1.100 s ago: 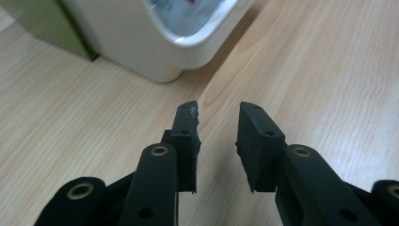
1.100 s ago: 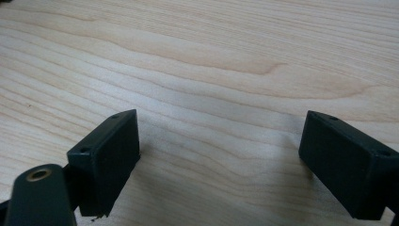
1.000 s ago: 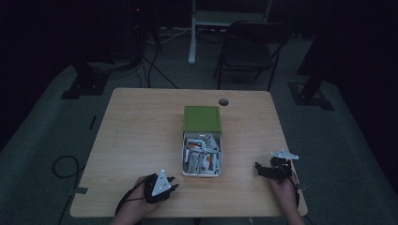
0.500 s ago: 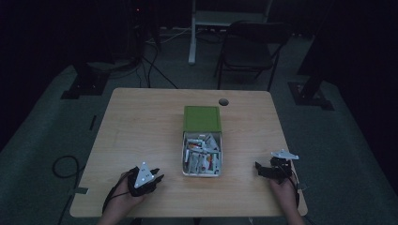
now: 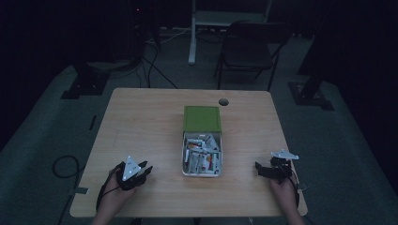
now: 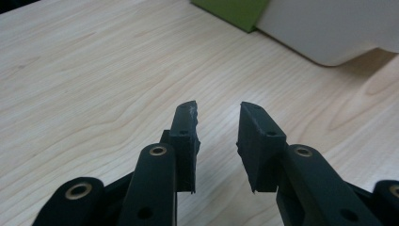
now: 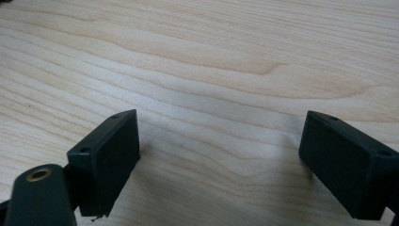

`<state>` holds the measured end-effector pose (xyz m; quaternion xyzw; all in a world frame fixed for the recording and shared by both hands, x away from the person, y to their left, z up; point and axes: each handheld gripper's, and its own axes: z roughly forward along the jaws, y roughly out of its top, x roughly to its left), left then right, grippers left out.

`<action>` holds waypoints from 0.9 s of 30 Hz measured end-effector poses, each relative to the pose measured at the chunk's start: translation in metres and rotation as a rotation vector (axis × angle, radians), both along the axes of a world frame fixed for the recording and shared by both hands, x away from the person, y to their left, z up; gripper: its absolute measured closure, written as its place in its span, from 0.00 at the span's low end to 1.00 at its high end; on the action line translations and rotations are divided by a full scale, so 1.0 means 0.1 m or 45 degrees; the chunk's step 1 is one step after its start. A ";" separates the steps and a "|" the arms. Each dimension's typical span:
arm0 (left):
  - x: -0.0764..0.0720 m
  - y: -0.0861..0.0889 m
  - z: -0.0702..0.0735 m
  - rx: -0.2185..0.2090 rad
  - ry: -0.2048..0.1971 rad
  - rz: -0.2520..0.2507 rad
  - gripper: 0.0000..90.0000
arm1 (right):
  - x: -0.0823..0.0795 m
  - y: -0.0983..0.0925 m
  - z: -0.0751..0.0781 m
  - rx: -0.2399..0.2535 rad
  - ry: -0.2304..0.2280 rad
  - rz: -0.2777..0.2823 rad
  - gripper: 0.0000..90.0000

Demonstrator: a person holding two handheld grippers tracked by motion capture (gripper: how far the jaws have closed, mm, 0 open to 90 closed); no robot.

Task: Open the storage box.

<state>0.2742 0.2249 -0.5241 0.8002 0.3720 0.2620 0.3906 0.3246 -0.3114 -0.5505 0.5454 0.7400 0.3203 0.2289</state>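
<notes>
The left gripper (image 5: 141, 172), jaws narrowly apart and empty, has slid away from the open white packet-filled box (image 5: 202, 153); right gripper (image 5: 263, 169) wide, empty

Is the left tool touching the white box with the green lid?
Apart. In the high view, bare table lies between the left tool and the white box.
</notes>
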 end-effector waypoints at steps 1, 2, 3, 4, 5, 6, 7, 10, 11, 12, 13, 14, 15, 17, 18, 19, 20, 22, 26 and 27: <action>0.00 0.01 -0.01 -0.011 0.001 0.014 0.76 | 0.00 0.00 0.00 0.000 0.000 0.000 0.14; 0.01 0.03 -0.01 -0.009 0.001 0.027 0.75 | 0.00 0.00 0.00 0.000 0.000 0.000 0.14; 0.02 0.05 -0.01 -0.011 -0.004 0.038 0.75 | 0.00 0.00 0.00 0.000 0.000 0.000 0.14; 0.02 0.07 -0.02 -0.017 -0.001 0.048 0.75 | 0.00 0.00 0.00 0.000 0.000 0.000 0.14; 0.02 0.09 -0.02 -0.026 -0.005 0.060 0.75 | 0.00 0.00 0.00 0.000 0.000 0.000 0.14; 0.03 0.11 -0.02 -0.033 -0.009 0.073 0.75 | 0.00 0.00 0.00 0.000 0.000 0.000 0.14; 0.03 0.12 -0.02 -0.035 -0.008 0.080 0.75 | 0.00 0.00 0.00 -0.001 -0.001 0.001 0.14; 0.04 0.17 -0.02 -0.050 -0.010 0.116 0.75 | 0.00 0.00 0.00 0.000 0.000 0.000 0.14; 0.05 0.19 -0.02 -0.066 -0.010 0.134 0.75 | 0.00 0.00 0.00 0.000 0.000 0.000 0.14; 0.05 0.20 -0.02 -0.075 -0.013 0.146 0.75 | 0.00 0.00 0.00 0.000 0.000 0.000 0.14; 0.05 0.22 -0.02 -0.086 -0.017 0.165 0.75 | 0.00 0.00 0.00 0.000 0.000 0.000 0.14; 0.05 0.24 -0.02 -0.104 -0.026 0.184 0.75 | 0.00 0.00 0.00 0.000 0.000 0.000 0.14; 0.06 0.26 -0.02 -0.116 -0.037 0.209 0.75 | 0.00 0.00 0.00 -0.001 -0.001 0.001 0.14; 0.06 0.32 -0.01 -0.144 -0.056 0.255 0.73 | 0.00 0.00 0.00 0.000 0.000 0.000 0.14; 0.06 0.33 -0.02 -0.157 -0.060 0.269 0.70 | 0.00 0.00 0.00 -0.001 -0.001 0.001 0.14; 0.07 0.35 -0.02 -0.162 -0.070 0.289 0.69 | 0.00 0.00 0.00 0.000 0.000 0.000 0.14; 0.07 0.38 -0.02 -0.169 -0.079 0.304 0.67 | 0.00 0.00 0.00 0.000 0.000 0.000 0.14; 0.07 0.42 -0.03 -0.195 -0.080 0.350 0.63 | 0.00 0.00 0.00 0.000 0.000 0.000 0.14; 0.09 0.49 -0.03 -0.179 -0.048 0.419 0.55 | 0.00 0.00 0.00 0.000 0.000 0.001 0.14; 0.09 0.50 -0.04 -0.165 -0.031 0.435 0.52 | 0.00 0.00 0.00 0.000 0.000 0.000 0.14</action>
